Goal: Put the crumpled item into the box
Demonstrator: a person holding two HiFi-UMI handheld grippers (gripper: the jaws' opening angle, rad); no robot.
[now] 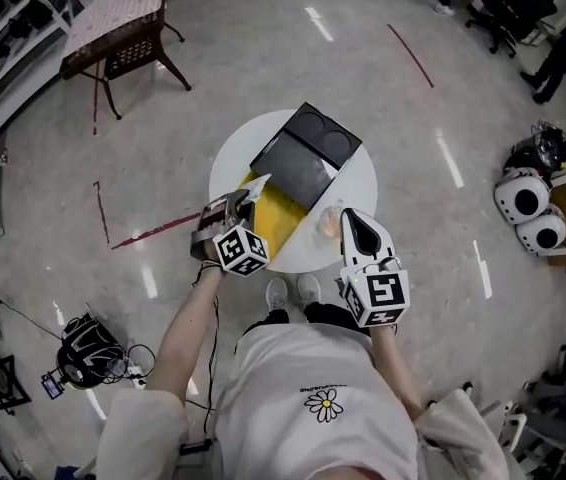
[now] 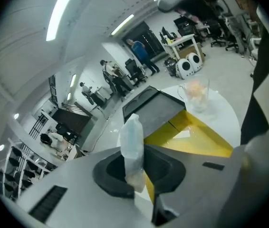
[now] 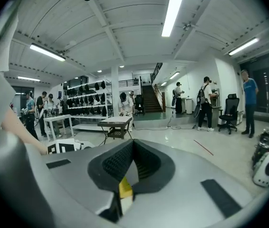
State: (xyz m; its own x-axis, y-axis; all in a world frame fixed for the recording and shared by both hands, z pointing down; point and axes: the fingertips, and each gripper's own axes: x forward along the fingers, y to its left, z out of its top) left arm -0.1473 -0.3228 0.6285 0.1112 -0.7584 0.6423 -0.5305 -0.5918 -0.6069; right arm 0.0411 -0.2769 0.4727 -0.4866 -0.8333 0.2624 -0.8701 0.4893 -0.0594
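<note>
An open box [image 1: 281, 215] with a yellow inside and a black lid [image 1: 303, 153] folded back lies on the round white table [image 1: 368, 183]. My left gripper [image 1: 246, 193] is shut on a pale, crumpled plastic item [image 1: 257, 185] at the box's left edge. In the left gripper view this item [image 2: 133, 148] stands up between the jaws of the left gripper [image 2: 135, 167], with the yellow box [image 2: 198, 137] just beyond. My right gripper [image 1: 355, 230] hovers at the table's right front, tilted upward. In the right gripper view my right gripper [image 3: 132, 148] is shut and holds nothing.
A clear crumpled plastic piece [image 1: 328, 220] with an orange tint lies on the table right of the box, close to my right gripper. A wooden side table [image 1: 123, 28] stands far left. White robot heads [image 1: 528, 208] sit right; cables and black gear [image 1: 88, 353] lie left.
</note>
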